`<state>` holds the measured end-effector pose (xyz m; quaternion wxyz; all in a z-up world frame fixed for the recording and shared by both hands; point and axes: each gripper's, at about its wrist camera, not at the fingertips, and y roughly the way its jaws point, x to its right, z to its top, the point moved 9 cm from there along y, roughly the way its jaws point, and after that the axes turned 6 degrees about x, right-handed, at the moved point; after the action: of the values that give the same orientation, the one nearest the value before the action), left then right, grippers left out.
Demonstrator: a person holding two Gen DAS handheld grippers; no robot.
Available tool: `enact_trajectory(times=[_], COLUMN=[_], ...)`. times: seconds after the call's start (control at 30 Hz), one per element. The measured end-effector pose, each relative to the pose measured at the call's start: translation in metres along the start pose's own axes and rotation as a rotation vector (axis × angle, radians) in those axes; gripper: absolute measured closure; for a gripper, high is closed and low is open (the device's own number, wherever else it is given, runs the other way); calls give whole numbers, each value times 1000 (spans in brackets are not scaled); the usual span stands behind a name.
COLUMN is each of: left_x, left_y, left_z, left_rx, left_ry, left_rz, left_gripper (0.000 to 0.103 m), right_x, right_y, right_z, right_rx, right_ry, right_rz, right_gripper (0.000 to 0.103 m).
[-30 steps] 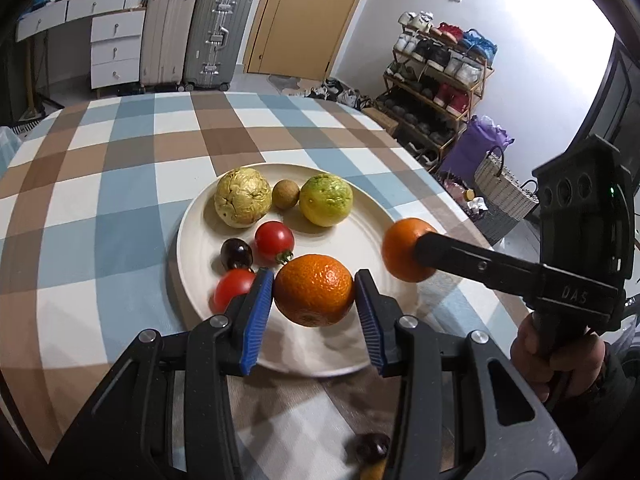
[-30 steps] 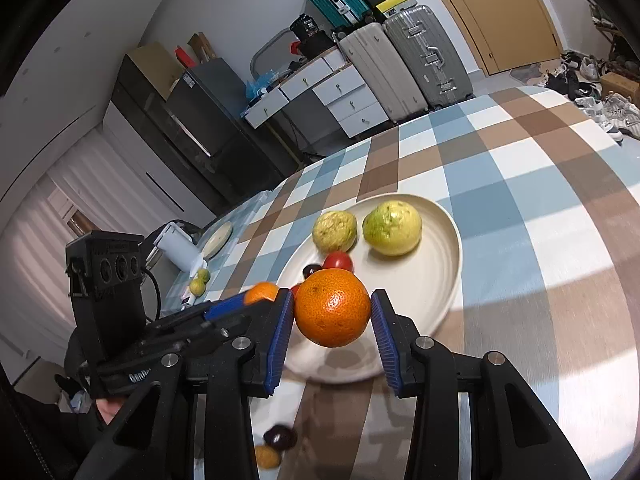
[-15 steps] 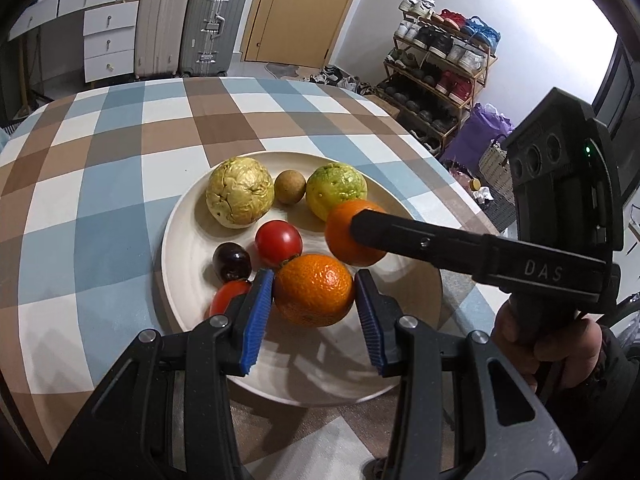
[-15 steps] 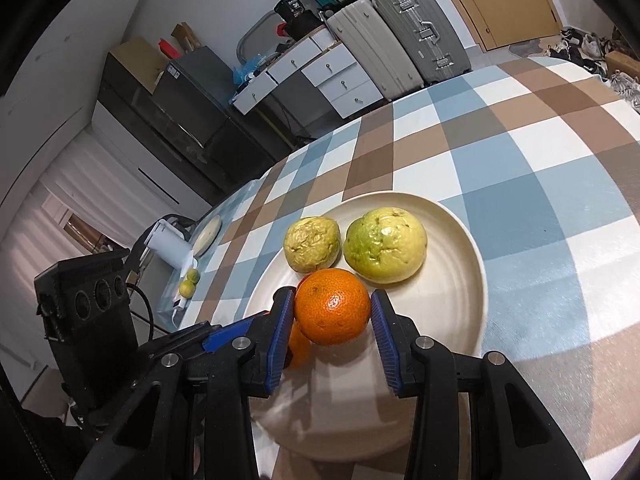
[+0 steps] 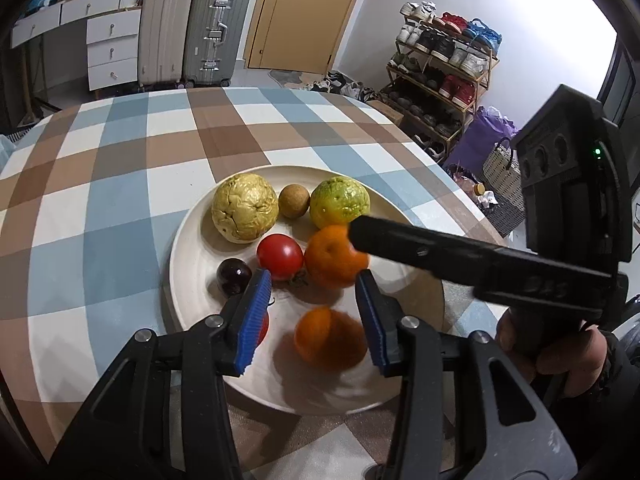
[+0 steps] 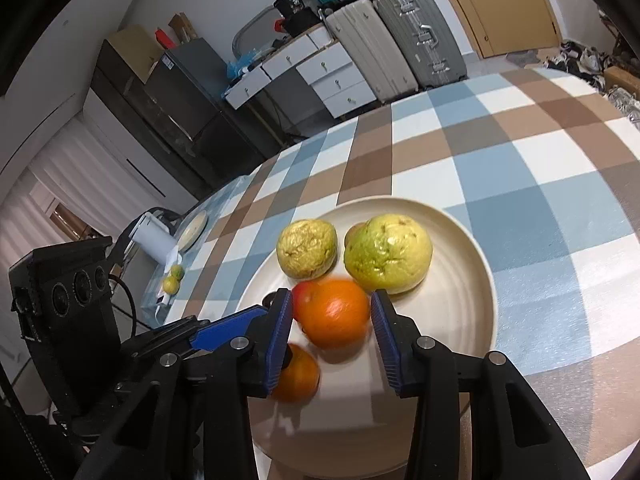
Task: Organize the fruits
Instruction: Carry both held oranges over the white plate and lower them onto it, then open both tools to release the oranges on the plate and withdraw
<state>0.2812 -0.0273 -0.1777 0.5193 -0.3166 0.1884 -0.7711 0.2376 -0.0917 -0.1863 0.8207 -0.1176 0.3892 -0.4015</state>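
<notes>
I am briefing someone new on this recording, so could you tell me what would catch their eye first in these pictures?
Two oranges, both blurred, lie on the cream plate: one orange between the left gripper's opening blue pads, the other orange between the right gripper's opening pads, neither pressed. Behind them sit a wrinkled yellow fruit, a green-yellow fruit and a red tomato, all on a checked tablecloth.

Plate: far half crowded with fruit; near-right rim bare. Worktop beyond the plate: open, unobstructed.
</notes>
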Motion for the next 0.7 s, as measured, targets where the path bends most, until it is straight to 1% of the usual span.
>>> enact_trajectory(times=[0.1, 0.13, 0.2, 0.23, 0.3, 0.33, 0.47, 0.5, 0.6, 0.7], left_x=[0, 1, 4, 4, 6, 8, 16, 18, 23, 28], left_y=[-10, -15, -26, -30, -39, -45, -64, -70, -87, -103], left_z=[3, 4, 5, 4, 3, 2, -2, -3, -5, -9], left_rx=[19, 28, 44, 49, 60, 67, 86, 93, 115, 125], left_ry=[-3, -5, -6, -6, -4, -4, 11, 14, 21, 26], left_rz=[9, 13, 21, 25, 41, 43, 63, 70, 87, 104], left_gripper=[50, 48, 42, 40, 30, 30, 26, 24, 19, 18], right_x=[-5, -6, -7, -7, -6, -6, -5, -4, -5, -8], right_y=[-14, -19, -30, -35, -46, -50, -71, -77, -91, -105], right_z=[6, 7, 8, 8, 7, 6, 1, -1, -6, -11], right_rx=[40, 51, 76, 86, 99, 104, 137, 148, 163, 189], right_ry=[-11, -14, -5, 3, 4, 4, 23, 27, 30, 22], right_rz=[8, 3, 3, 4, -8, -14, -45, -60, -76, -100], right_gripper=[46, 44, 36, 36, 34, 32, 12, 9, 7, 1])
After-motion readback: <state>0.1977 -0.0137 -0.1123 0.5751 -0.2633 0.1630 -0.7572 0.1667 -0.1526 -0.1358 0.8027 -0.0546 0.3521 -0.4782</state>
